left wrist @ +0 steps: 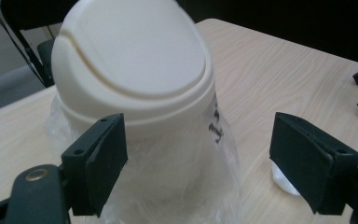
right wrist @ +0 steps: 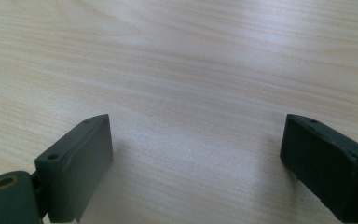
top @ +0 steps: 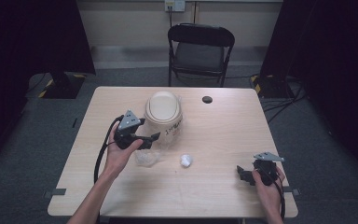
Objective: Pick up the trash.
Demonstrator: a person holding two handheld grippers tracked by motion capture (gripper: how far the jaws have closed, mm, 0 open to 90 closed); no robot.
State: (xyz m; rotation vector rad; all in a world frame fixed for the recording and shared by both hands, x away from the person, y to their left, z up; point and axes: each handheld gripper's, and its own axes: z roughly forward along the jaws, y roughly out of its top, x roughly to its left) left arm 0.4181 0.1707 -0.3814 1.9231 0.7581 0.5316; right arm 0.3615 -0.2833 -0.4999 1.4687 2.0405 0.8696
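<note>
Wide wooden desk point(top: 214, 186), and toward its far left stands the cream swing-lid bin point(top: 163, 112) with a clear plastic liner point(left wrist: 177, 186) bunched around its base. The left gripper point(top: 150, 139) hovers just beside the bin, fingers point(left wrist: 103, 158) apart with nothing between them, lined up on the lid; looks like an approach to the bin. The right gripper point(top: 243, 175) rests low at the near right edge, fingers point(right wrist: 81, 158) spread over bare wood. Next, I'd say, the left one needs to square up on the rim. Two small crumpled white wads point(top: 186, 160) lie near the bin's front.
</note>
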